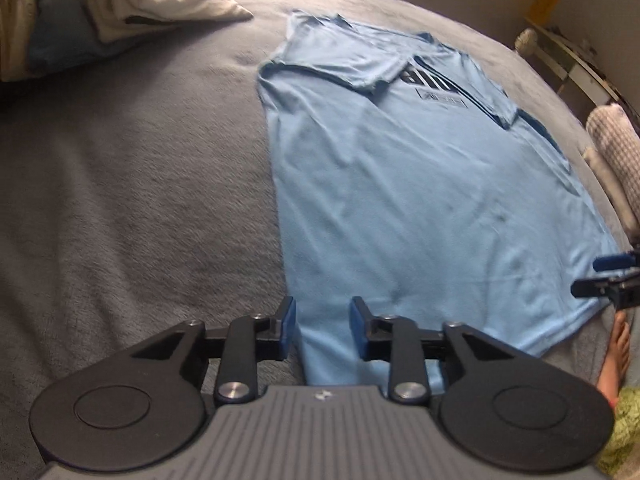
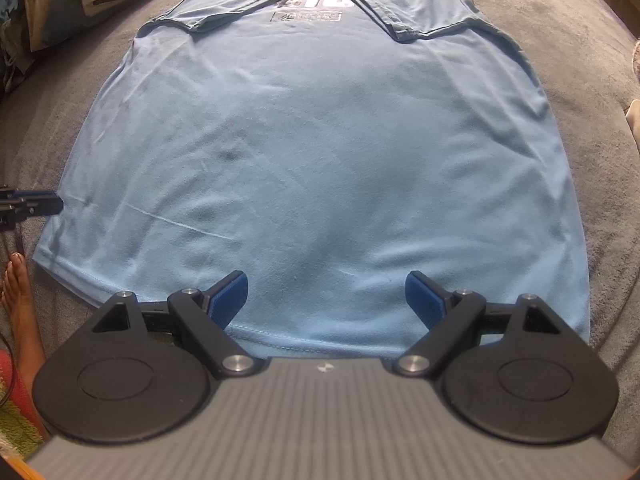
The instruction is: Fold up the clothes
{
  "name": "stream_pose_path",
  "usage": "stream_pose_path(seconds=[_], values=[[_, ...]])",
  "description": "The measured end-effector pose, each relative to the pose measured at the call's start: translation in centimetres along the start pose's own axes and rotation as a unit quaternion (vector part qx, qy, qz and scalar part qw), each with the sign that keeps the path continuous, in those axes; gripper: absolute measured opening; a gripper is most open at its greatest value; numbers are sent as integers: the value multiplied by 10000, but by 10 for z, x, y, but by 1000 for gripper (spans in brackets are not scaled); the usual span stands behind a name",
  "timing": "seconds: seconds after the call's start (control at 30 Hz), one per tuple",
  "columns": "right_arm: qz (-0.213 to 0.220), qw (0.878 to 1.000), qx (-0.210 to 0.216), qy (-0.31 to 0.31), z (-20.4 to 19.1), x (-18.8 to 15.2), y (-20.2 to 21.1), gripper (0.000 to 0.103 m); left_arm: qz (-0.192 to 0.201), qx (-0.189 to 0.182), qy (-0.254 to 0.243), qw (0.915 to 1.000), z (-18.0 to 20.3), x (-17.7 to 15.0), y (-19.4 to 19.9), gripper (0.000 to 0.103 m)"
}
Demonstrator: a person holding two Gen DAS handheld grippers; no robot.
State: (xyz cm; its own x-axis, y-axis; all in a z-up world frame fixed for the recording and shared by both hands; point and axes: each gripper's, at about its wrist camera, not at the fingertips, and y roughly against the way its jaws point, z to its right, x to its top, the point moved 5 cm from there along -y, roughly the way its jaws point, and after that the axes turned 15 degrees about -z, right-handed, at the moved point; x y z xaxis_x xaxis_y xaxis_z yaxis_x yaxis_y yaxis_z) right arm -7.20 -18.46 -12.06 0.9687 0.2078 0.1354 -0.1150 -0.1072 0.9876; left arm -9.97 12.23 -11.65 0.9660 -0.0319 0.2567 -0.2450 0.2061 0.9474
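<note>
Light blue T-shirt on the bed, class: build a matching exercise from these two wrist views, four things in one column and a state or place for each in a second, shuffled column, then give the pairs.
Things
1. T-shirt
2. Sleeves
3. Right gripper
4. Blanket

States or places
A. grey, spread under the shirt
B. folded in over the chest print
C. lying flat, hem nearest the cameras
D. open wide above the hem

Pairs: 1-C, 2-B, 3-D, 4-A
</note>
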Motion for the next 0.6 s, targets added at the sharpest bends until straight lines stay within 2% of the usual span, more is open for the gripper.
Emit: stream_pose_path(seconds=[0.13, 0.27, 0.43, 0.6], values=[[-16, 10000, 22, 59, -2, 1, 0, 86, -156, -112, 191, 9996, -5, -1, -8, 43], [13, 10000, 21, 55, -2, 1, 1, 86, -388, -290, 197, 9986, -3, -9, -12, 41], [8, 10000, 44, -4, -1, 0, 1, 86, -800, -517, 221, 9952, -2, -20, -11, 32], [53, 9999, 61, 91, -5, 1, 3, 86, -1061, -894, 516, 9890, -5, -28, -19, 32]])
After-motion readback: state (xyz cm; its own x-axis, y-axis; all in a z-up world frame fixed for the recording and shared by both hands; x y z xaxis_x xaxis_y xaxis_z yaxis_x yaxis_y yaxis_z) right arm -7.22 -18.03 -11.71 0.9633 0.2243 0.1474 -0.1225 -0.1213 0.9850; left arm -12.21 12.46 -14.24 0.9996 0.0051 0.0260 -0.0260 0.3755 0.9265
